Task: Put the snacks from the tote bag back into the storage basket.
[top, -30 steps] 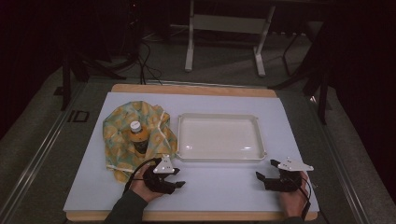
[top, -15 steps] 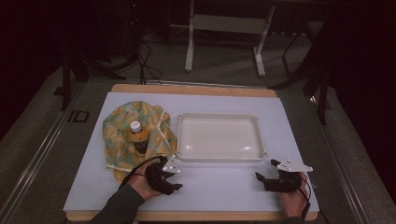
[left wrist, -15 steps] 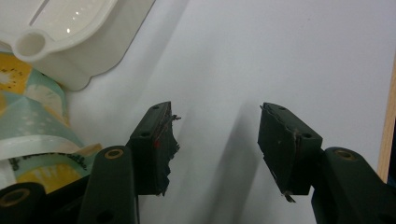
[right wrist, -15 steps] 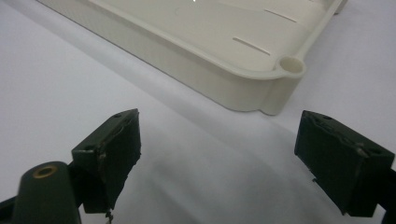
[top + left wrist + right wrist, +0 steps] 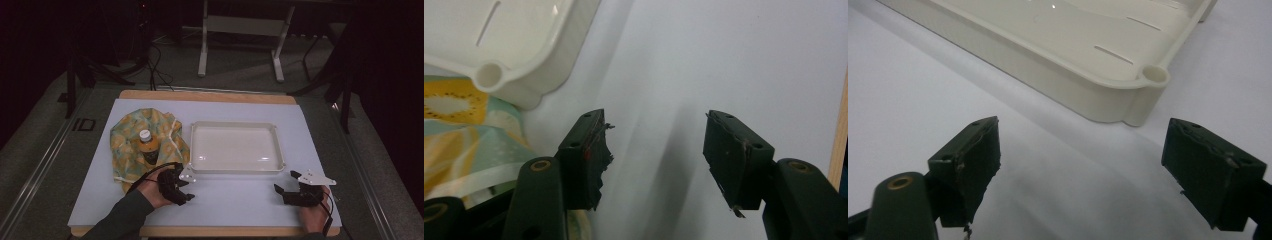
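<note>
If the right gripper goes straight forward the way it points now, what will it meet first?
Probably the white tray: its near wall and corner post lie just ahead of the open right gripper. Bare white mat lies between; the depth is unclear.

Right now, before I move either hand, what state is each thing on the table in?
Left gripper: jaws open, empty, near the tray's front left corner.
Right gripper: jaws open, empty, in front of the tray's right corner.
Tray: upright, empty.
Bottle: standing, cap on, cloth gathered around it.
Patterned cloth: rumpled, open at the top, left of the tray.
</note>
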The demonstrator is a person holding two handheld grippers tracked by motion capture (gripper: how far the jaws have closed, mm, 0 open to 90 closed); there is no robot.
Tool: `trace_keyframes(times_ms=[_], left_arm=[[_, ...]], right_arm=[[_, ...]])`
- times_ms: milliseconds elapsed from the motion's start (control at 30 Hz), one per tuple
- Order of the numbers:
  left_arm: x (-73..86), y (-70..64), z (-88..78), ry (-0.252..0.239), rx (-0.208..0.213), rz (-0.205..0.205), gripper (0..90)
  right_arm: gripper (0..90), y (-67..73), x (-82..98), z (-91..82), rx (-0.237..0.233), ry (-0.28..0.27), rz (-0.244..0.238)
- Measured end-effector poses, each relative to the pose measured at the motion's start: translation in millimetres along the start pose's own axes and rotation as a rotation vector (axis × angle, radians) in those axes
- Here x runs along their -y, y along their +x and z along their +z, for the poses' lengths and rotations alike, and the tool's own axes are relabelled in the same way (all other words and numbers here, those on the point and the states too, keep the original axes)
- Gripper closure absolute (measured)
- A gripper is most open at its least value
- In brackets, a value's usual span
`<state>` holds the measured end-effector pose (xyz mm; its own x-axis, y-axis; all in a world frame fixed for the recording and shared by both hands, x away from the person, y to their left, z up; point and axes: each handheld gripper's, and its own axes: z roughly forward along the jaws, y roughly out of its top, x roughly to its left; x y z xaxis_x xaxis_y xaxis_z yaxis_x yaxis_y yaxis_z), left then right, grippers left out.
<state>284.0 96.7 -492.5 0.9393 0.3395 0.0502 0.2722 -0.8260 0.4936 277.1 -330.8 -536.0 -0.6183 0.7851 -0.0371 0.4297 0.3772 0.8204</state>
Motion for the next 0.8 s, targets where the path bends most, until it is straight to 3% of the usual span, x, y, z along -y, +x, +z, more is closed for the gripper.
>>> trace_keyframes(times_ms=[167,800], left_arm=[[-4.6,3.3,-4.9,0.031,-0.008,0.020,42.5],[-24.1,14.1,-14.8,0.043,-0.038,0.055,41.1]], right_arm=[[15.4,0.0,0.0,-0.1,0.001,-0.001,-0.001],[18.9,-0.6,0.2,-0.4,0.003,-0.006,0.006]])
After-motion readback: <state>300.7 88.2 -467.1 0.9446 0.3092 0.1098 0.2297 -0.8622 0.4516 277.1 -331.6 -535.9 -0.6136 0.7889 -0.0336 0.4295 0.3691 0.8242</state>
